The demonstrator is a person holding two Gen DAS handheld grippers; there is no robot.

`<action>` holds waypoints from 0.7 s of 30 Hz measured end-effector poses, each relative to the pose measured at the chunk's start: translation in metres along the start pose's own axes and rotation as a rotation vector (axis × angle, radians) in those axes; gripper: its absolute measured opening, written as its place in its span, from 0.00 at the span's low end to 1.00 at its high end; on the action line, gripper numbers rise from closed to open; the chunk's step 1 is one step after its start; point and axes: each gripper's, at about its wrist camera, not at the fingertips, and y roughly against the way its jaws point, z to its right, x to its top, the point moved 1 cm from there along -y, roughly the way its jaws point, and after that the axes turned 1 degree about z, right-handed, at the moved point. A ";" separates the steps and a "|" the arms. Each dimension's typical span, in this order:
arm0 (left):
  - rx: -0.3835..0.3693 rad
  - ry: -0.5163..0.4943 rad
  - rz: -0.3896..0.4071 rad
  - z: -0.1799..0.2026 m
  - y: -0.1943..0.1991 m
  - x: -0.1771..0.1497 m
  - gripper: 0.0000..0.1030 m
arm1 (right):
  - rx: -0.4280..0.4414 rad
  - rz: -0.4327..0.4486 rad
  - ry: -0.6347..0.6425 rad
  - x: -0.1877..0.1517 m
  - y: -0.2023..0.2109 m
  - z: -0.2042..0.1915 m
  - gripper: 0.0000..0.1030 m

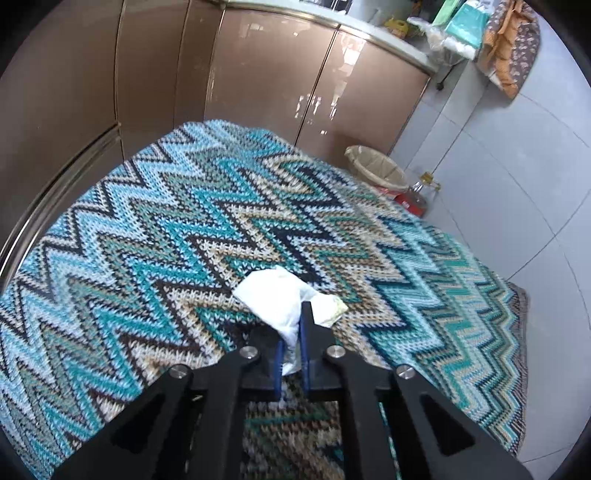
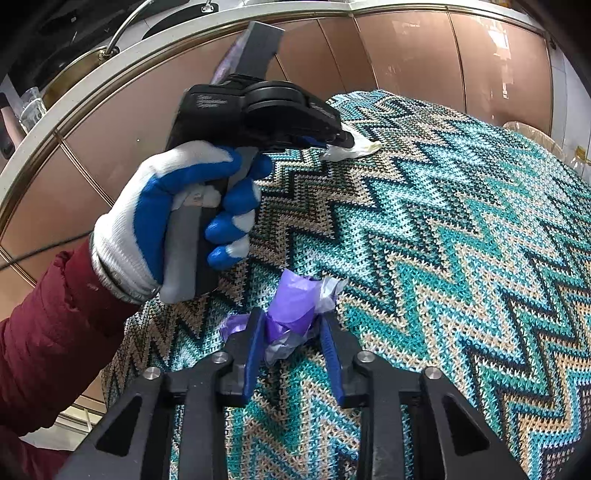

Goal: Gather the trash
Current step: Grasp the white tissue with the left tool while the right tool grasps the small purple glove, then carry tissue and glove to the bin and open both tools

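Nearest the right wrist camera, at six o'clock, the right gripper (image 2: 291, 325) has its blue pads pressed on a crumpled purple plastic wrapper (image 2: 295, 308) that lies on the zigzag knit cloth (image 2: 461, 258). At nine o'clock a gloved left hand (image 2: 177, 221), with a maroon sleeve (image 2: 48, 339) behind it, grips the handle of the left gripper (image 1: 291, 332). That tool's jaws are pressed together on a crumpled white tissue (image 1: 273, 295), which rests on the cloth with a pale yellowish scrap (image 1: 332, 308) touching it at three o'clock.

The teal, tan and dark cloth covers the whole work surface and hangs over its edges. Past it, from ten to one o'clock, stand glossy bronze cabinet doors (image 1: 258, 74) under a pale countertop (image 1: 369, 33). At two o'clock on the grey tiled floor (image 1: 517, 184) sits a lined waste bin (image 1: 373, 166), with what may be a clear bottle (image 1: 421, 192) beside it; the view there is blurred.
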 end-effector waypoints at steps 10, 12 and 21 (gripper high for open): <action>0.021 -0.065 0.130 0.009 0.080 -0.018 0.06 | -0.016 0.065 0.037 -0.004 0.035 -0.020 0.21; 0.031 -0.081 0.154 0.010 0.097 -0.024 0.06 | -0.022 0.086 0.041 -0.005 0.046 -0.023 0.21; 0.102 -0.162 0.251 0.030 0.165 -0.060 0.06 | -0.093 0.173 0.028 -0.006 0.090 -0.028 0.21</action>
